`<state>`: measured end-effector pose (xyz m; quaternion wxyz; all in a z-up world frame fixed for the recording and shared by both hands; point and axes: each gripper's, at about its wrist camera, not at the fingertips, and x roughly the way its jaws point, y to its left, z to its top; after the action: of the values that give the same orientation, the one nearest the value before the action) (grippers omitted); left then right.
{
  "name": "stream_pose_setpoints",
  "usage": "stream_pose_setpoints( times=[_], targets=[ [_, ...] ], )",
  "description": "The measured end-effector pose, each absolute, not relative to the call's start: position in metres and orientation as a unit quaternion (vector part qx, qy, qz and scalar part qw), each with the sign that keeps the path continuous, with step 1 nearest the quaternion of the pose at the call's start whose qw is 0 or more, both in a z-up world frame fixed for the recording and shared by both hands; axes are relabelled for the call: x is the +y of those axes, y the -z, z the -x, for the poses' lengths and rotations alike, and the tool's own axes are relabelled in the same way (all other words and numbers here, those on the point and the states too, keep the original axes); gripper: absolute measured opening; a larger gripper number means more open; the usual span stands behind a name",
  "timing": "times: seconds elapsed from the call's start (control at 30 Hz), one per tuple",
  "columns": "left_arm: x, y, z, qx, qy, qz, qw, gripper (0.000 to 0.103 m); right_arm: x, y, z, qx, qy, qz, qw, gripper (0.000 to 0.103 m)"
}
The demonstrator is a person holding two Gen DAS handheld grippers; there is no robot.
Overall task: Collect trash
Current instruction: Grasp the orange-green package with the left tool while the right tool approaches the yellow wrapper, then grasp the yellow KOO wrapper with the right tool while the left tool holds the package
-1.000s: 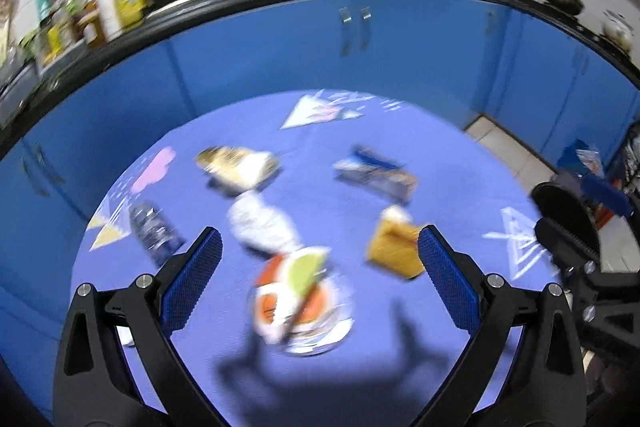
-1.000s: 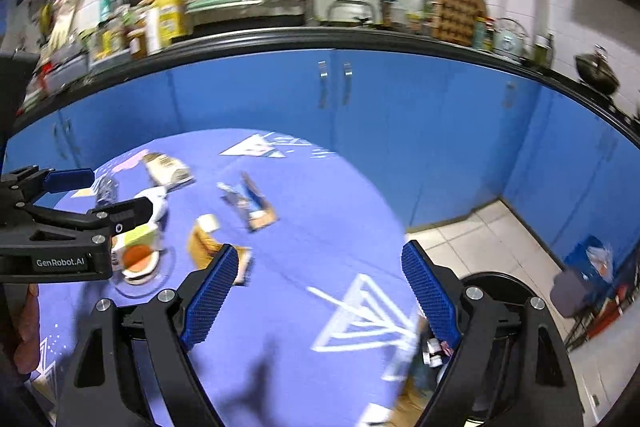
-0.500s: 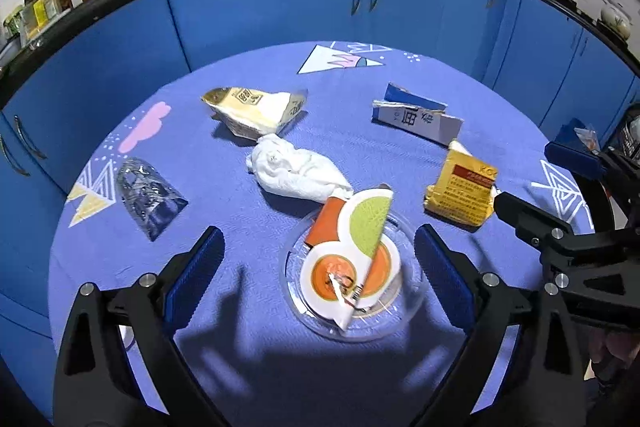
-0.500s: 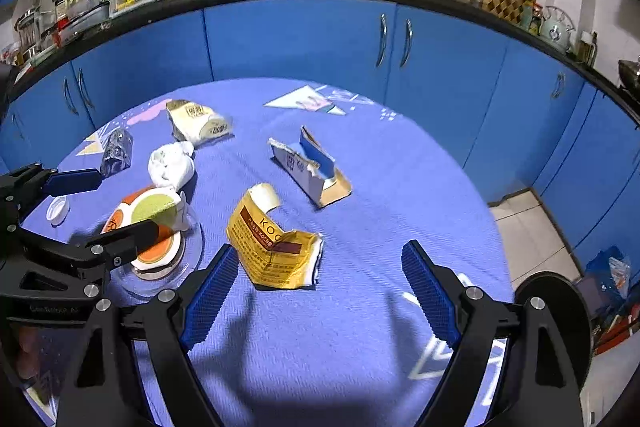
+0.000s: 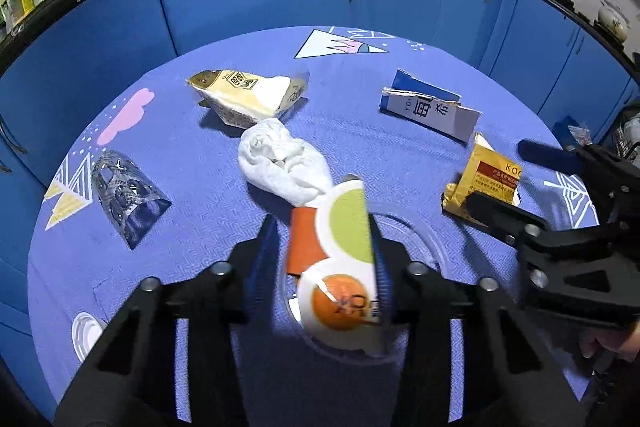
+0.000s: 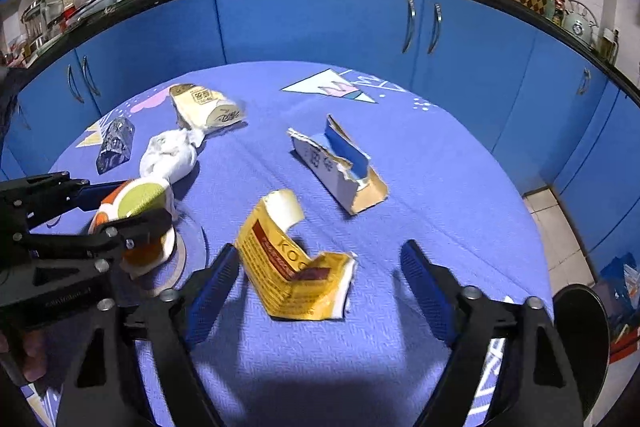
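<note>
An orange, green and white carton (image 5: 344,227) stands on a clear plastic lid (image 5: 420,239) on the blue tablecloth. My left gripper (image 5: 322,227) straddles it, jaws closing, pads on its sides. The right wrist view shows the same carton (image 6: 140,195) in the left gripper (image 6: 120,211). A crumpled yellow packet (image 6: 292,267) lies flat between the fingers of my right gripper (image 6: 320,251). Those jaws are closing, with gaps left on both sides. In the left wrist view the yellow packet (image 5: 488,175) lies by the right gripper (image 5: 512,179).
Other litter on the cloth: a white tissue wad (image 5: 280,159), a beige packet (image 5: 244,95), a torn blue-white carton (image 5: 428,107), a clear wrapper (image 5: 124,195), a white cap (image 5: 86,335). Blue cabinets (image 6: 320,19) ring the table. A black bin (image 6: 580,319) stands at right.
Both grippers dropped toward the table. The left jaws came together around the orange-green carton. The right jaws narrowed and now flank the yellow packet.
</note>
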<state>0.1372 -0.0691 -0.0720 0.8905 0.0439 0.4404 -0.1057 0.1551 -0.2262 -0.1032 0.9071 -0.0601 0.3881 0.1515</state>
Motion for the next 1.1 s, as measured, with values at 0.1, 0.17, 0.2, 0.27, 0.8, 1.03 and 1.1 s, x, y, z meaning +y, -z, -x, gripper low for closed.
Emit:
stream_pose_setpoints(
  times=[0.1, 0.17, 0.2, 0.27, 0.8, 1.03, 1.1],
  targets=[
    [-0.065, 0.071, -0.136, 0.439, 0.104, -0.040, 0.892, 0.037, -0.223, 0.105, -0.156, 0.394, -0.157, 0.064, 0.903, 0.048],
    [-0.062, 0.070, -0.136, 0.438, 0.099, -0.037, 0.893, 0.036, -0.223, 0.104, -0.154, 0.395, -0.159, 0.062, 0.903, 0.045],
    [-0.061, 0.070, -0.136, 0.438, 0.098, -0.034, 0.893, 0.036, -0.223, 0.104, -0.152, 0.396, -0.160, 0.061, 0.902, 0.044],
    [-0.057, 0.069, -0.135, 0.440, 0.096, -0.028, 0.892, 0.035, -0.221, 0.102, -0.148, 0.397, -0.167, 0.064, 0.900, 0.041],
    [-0.045, 0.021, -0.099, 0.403, 0.090, -0.010, 0.911, 0.035, -0.226, 0.053, -0.099, 0.347, -0.176, 0.067, 0.919, 0.030],
    [-0.065, 0.003, -0.083, 0.388, 0.103, -0.020, 0.916, 0.035, -0.241, 0.037, -0.078, 0.332, -0.163, 0.065, 0.927, 0.029],
    [-0.071, 0.000, -0.079, 0.384, 0.107, -0.024, 0.917, 0.035, -0.247, 0.033, -0.071, 0.328, -0.158, 0.063, 0.929, 0.029]
  ],
)
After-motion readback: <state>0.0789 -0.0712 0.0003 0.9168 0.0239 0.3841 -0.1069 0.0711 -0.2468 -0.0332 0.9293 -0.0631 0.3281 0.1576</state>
